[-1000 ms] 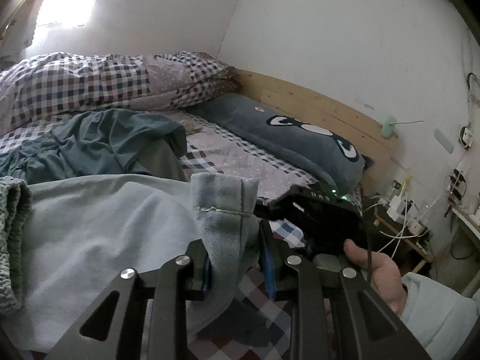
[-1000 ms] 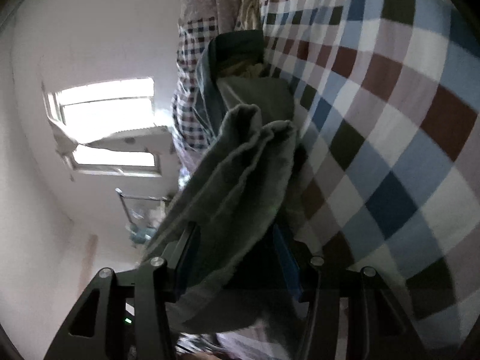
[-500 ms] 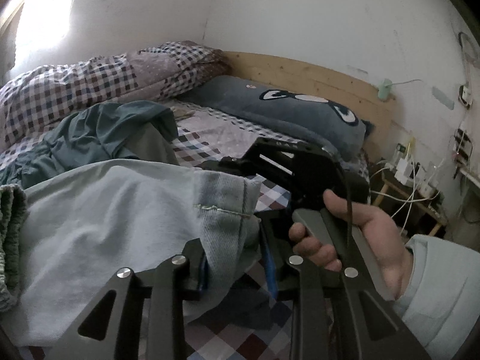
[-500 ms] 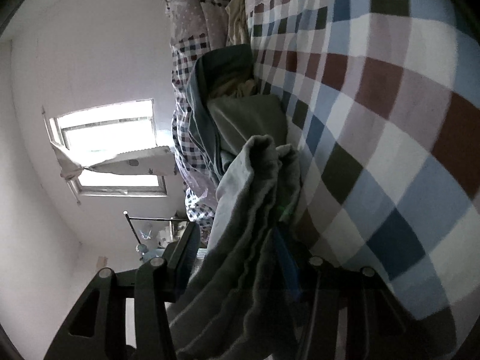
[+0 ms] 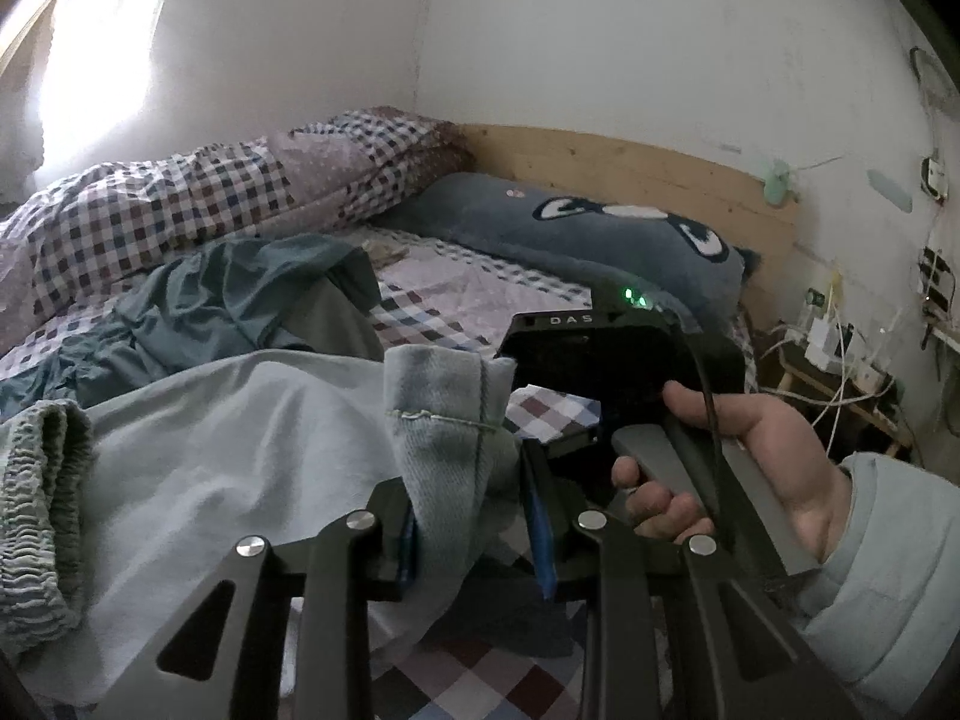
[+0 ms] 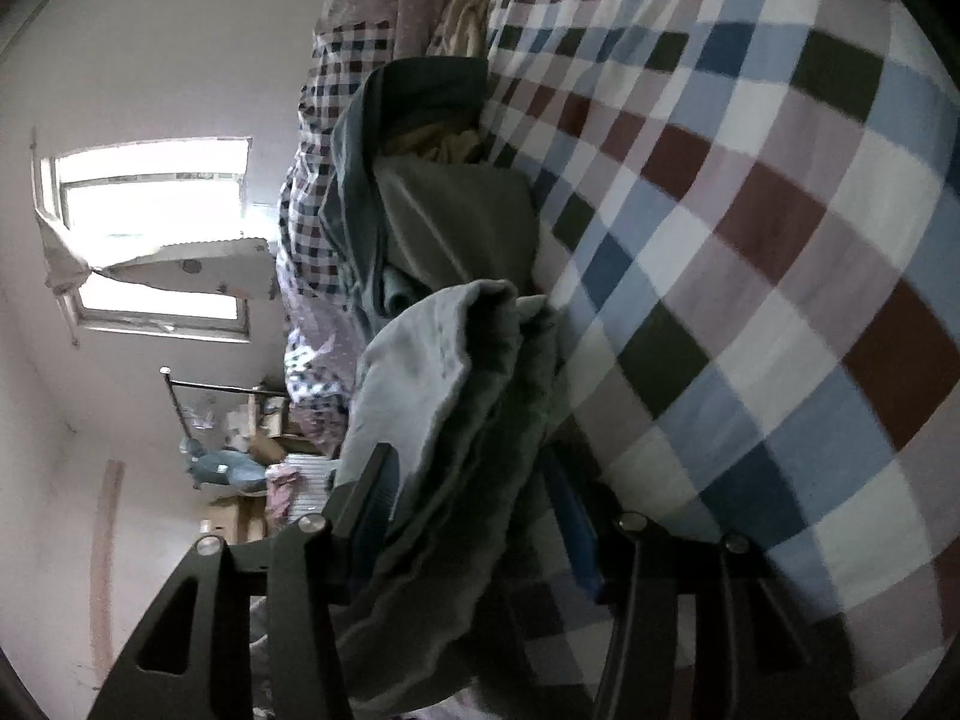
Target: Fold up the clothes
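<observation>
Left wrist view: left claw (image 5: 474, 516) clenched on the hemmed cuff of the light blue garment (image 5: 210, 450), cuff end standing up between the fingers. Rest of the garment spread to the left over the bed (image 5: 456, 300), lying fairly flat with soft creases; elastic ribbed band (image 5: 42, 480) bunched at far left. Judged to be trousers or a similar piece, though not certain. Right hand (image 5: 750, 462) close by on the right, wrapped round the handle of the other tool, almost level with the cuff.

Right wrist view, rolled sideways: right claw (image 6: 474, 516) grasping a thick bunch of the same pale fabric, several layers gathered between the fingers. Checked bed sheet (image 6: 780, 240) filling the right side of that view; window (image 6: 150, 240) at left.

Progress, as a judgement: early to middle. Both ends of one garment gripped and brought near each other, which suggests a first fold under way, not yet laid down or smoothed. No finished, squared stack visible anywhere. Still left: setting the held ends onto the bed, flattening, folding again. Also untouched: dark teal clothing (image 5: 228, 300) heaped farther up the bed, crumpled and clearly unfolded. Pillow (image 5: 570, 234) and checked quilt (image 5: 180, 204) at the head end, apart from the work.
</observation>
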